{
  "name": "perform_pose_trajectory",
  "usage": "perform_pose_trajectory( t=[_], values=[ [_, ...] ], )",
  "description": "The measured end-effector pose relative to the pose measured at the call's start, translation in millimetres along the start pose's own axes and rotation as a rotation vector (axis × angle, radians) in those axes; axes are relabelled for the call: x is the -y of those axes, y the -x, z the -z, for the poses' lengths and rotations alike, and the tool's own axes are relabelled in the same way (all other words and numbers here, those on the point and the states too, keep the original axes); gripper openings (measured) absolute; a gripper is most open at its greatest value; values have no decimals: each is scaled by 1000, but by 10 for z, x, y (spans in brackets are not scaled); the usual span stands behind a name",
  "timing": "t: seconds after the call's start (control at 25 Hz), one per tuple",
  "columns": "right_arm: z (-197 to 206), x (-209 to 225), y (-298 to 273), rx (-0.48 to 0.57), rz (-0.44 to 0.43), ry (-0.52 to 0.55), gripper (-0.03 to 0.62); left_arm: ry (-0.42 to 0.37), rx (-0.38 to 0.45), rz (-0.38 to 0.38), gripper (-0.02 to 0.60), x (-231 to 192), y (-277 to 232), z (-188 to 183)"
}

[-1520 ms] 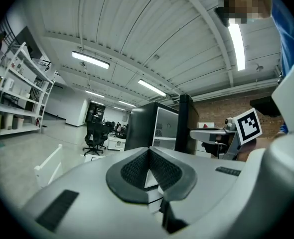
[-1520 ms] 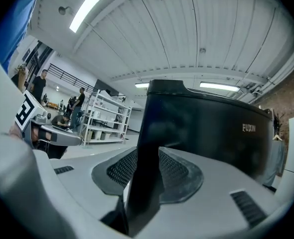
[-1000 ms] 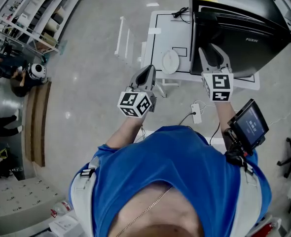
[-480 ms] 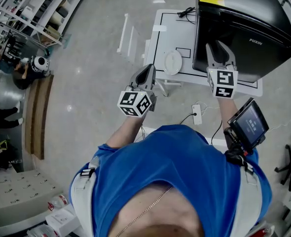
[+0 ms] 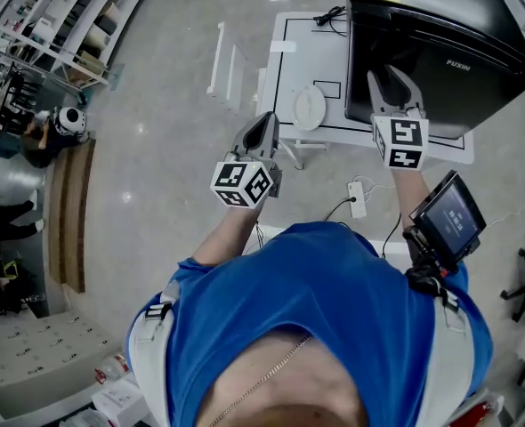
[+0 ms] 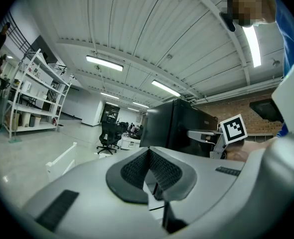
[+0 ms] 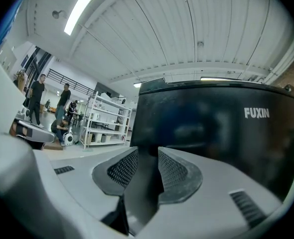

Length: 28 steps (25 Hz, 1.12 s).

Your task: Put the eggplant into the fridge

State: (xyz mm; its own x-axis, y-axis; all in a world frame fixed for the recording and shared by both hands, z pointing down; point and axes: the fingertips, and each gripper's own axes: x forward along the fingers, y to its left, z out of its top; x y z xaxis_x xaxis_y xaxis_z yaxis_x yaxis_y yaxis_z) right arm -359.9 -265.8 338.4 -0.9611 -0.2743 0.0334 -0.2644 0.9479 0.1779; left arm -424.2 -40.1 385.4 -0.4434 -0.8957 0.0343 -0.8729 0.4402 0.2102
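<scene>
No eggplant shows in any view. The black fridge [image 5: 440,34] stands shut at the right end of a white table [image 5: 285,69]. My right gripper [image 5: 394,85] is level at the fridge's front, jaws apart. In the right gripper view the dark door with its logo [image 7: 256,113] fills the space beyond the right gripper [image 7: 148,158], and the door's left edge lines up with the gap. My left gripper [image 5: 262,132] hangs left of it near the table's front edge, shut and empty. Its pads [image 6: 137,166] meet in the left gripper view.
A white plate [image 5: 309,109] lies on the table beside the fridge. A white rack [image 5: 227,60] stands left of the table and a power strip [image 5: 357,205] lies on the floor. Shelves [image 5: 49,25] and people [image 7: 37,101] are far left. An office chair [image 6: 107,136] stands behind.
Both grippers keep about the same places. Only the head view shifts a little.
</scene>
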Motion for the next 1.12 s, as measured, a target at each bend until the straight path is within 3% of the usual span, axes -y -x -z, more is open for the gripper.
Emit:
perform_pose_trajectory(
  t=[0.36,0.68,0.92,1.12],
  values=[
    [-13,-11,202,3,42,-10,130,9,-5,62,8,24,-21,13],
    [-7,-134,782,-21,129,-27,130,19,-15,194,8,251,55,-11],
    [-42,-543,1613,-10,223,-30,104,31,-9,312,9,499,559,87],
    [-50,-484,1728,-26,271,-51,91,52,-44,376,8,601,348,118]
  ],
)
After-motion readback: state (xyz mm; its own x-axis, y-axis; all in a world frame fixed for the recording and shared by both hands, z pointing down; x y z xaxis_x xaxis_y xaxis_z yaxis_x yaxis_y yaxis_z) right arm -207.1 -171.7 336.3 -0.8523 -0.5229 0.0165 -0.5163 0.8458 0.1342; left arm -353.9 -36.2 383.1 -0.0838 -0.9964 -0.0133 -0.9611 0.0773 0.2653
